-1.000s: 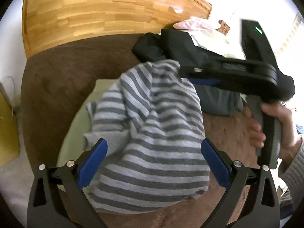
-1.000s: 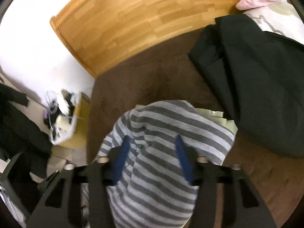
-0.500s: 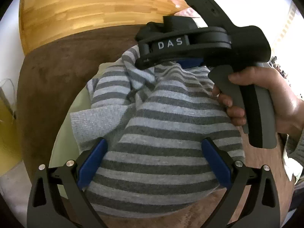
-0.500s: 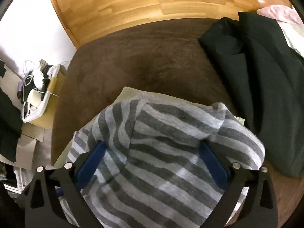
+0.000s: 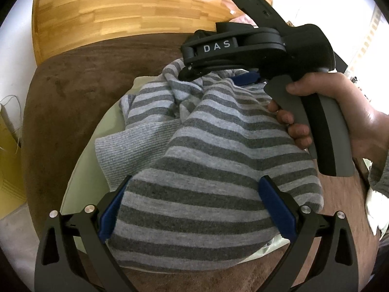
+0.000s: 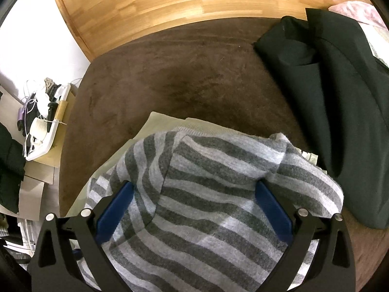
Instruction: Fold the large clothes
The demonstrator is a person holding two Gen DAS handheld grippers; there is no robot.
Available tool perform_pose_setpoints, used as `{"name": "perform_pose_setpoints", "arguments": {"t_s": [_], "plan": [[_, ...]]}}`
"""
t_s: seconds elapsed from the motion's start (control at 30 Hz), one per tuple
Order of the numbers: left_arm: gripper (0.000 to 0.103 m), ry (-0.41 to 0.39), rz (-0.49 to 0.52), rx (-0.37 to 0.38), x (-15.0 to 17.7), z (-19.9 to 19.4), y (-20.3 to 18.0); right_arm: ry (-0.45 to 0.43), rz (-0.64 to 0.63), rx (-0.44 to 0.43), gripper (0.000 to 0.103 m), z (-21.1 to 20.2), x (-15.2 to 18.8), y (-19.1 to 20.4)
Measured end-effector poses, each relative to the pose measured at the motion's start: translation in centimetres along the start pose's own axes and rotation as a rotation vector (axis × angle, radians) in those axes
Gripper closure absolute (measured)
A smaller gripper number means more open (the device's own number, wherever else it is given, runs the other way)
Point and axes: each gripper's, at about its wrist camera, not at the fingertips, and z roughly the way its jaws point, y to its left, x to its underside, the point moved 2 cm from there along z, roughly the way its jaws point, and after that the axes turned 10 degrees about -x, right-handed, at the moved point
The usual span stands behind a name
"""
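Observation:
A grey striped sweater (image 5: 214,160) lies bunched in a folded heap on a pale green cloth (image 5: 97,141) on a brown bed cover. My left gripper (image 5: 194,206) is open, its blue pads wide apart over the near part of the sweater. My right gripper (image 6: 194,209) is also open, over the far part of the sweater (image 6: 206,194). In the left wrist view the right gripper's black body (image 5: 255,48) and the hand holding it sit above the sweater's far edge.
A dark folded jacket (image 6: 340,97) lies on the brown cover (image 6: 182,73) to the right of the sweater. A wooden headboard (image 6: 170,7) runs along the far side. A box of cables and clutter (image 6: 41,126) stands off the bed at left.
The right gripper has opened and let go of the sweater after carrying its fold over. The sweater has settled into a heap. The left gripper has stayed open, closer over it.

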Motion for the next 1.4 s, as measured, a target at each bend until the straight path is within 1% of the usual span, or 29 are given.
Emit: {"name": "perform_pose_setpoints", "arguments": {"t_s": [0.17, 0.23, 0.33, 0.37, 0.43, 0.57, 0.67, 0.73, 0.8, 0.87, 0.97, 1.07, 1.13, 1.17, 1.23, 1.3, 1.4], "plan": [[0.006, 0.006, -0.001, 0.002, -0.3, -0.1, 0.0, -0.037, -0.01, -0.02, 0.004, -1.0, 0.4, -0.1], [0.006, 0.017, -0.012, 0.018, -0.5, -0.3, 0.1, -0.054, -0.004, -0.028, 0.005, -2.2, 0.6, 0.1], [0.007, 0.058, -0.033, 0.041, -1.0, -0.8, 0.3, -0.056, 0.059, -0.044, 0.005, -4.2, 0.7, 0.3], [0.007, 0.079, -0.037, 0.036, -1.3, -1.2, 0.3, -0.052, 0.076, -0.045, 0.005, -4.9, 0.6, 0.4], [0.007, 0.091, -0.04, 0.027, -1.8, -2.2, 0.3, -0.057, 0.103, -0.024, 0.005, -7.0, 0.6, 0.9], [0.007, 0.055, -0.02, 0.008, -3.7, -7.0, 0.5, -0.115, 0.128, -0.014, 0.005, -12.5, 0.9, 2.3], [0.007, 0.039, 0.007, -0.017, -5.0, -10.2, 0.5, -0.167, 0.129, 0.019, 0.005, -17.7, 1.2, 3.8], [0.007, 0.025, 0.018, -0.039, -6.0, -12.7, 0.5, -0.188, 0.117, 0.037, 0.005, -20.4, 1.6, 5.0], [0.007, 0.012, 0.016, -0.043, -6.6, -14.8, 0.4, -0.212, 0.096, 0.064, 0.005, -23.3, 2.3, 6.5], [0.007, 0.011, -0.001, -0.028, -7.1, -17.0, 0.2, -0.222, 0.09, 0.081, 0.005, -25.2, 2.9, 7.5], [0.007, 0.01, -0.009, -0.023, -7.9, -19.7, -0.1, -0.242, 0.112, 0.088, 0.005, -28.7, 4.8, 9.1], [0.007, 0.01, 0.019, -0.039, -7.7, -23.2, -1.2, -0.281, 0.152, 0.102, 0.005, -32.8, 8.4, 10.9], [0.007, 0.013, 0.039, -0.046, -7.2, -25.2, -1.9, -0.292, 0.153, 0.12, 0.005, -34.9, 10.8, 12.1], [0.007, 0.018, 0.05, -0.055, -6.8, -26.3, -2.4, -0.296, 0.147, 0.13, 0.005, -35.6, 11.9, 12.6], [0.007, 0.024, 0.077, -0.071, -5.8, -28.3, -3.2, -0.313, 0.123, 0.173, 0.005, -37.8, 15.1, 14.2], [0.007, 0.03, 0.118, -0.117, -4.3, -30.1, -4.1, -0.32, 0.094, 0.202, 0.005, -39.4, 18.3, 15.9], [0.007, 0.04, 0.141, -0.136, -1.7, -32.5, -5.2, -0.299, 0.075, 0.202, 0.005, -40.6, 22.4, 17.9]]}}
